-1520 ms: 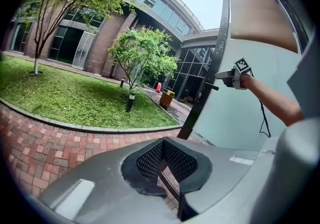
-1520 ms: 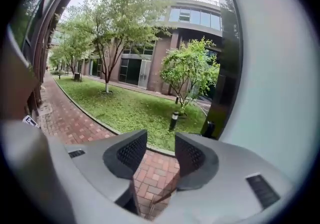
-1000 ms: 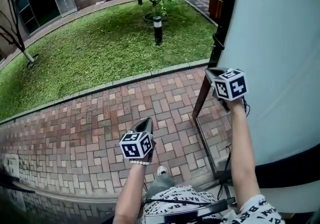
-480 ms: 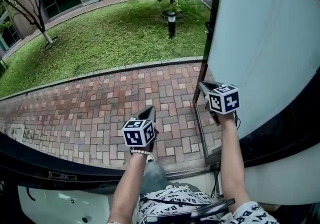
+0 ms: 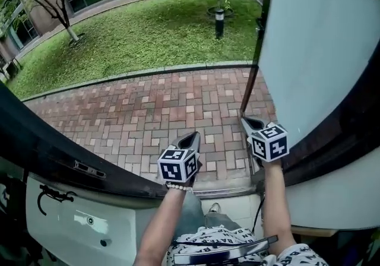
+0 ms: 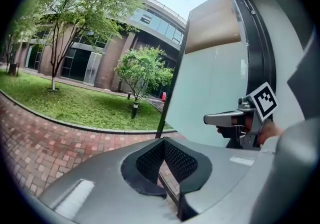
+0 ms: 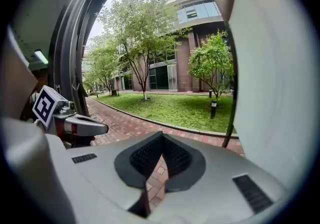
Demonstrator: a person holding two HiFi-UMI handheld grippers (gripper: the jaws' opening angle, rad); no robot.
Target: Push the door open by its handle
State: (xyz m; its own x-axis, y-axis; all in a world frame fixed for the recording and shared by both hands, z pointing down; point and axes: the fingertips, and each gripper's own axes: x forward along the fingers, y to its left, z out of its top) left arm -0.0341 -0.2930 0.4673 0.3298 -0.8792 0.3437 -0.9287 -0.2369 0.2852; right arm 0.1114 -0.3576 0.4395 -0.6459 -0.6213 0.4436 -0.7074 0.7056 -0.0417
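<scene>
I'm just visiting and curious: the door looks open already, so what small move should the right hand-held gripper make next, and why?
Probably ease the right hand-held gripper back from the door. The door stands swung wide over the brick path, and that gripper's jaws are shut with nothing between them, so little pushing seems left.

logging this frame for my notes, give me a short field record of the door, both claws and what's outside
door: frosted panel, swung open at the right
left claw: shut, empty, pointing out over the brick path
right claw: shut, empty, beside the door's edge; contact cannot be told
door handle: not made out
outside: lawn, tree
</scene>
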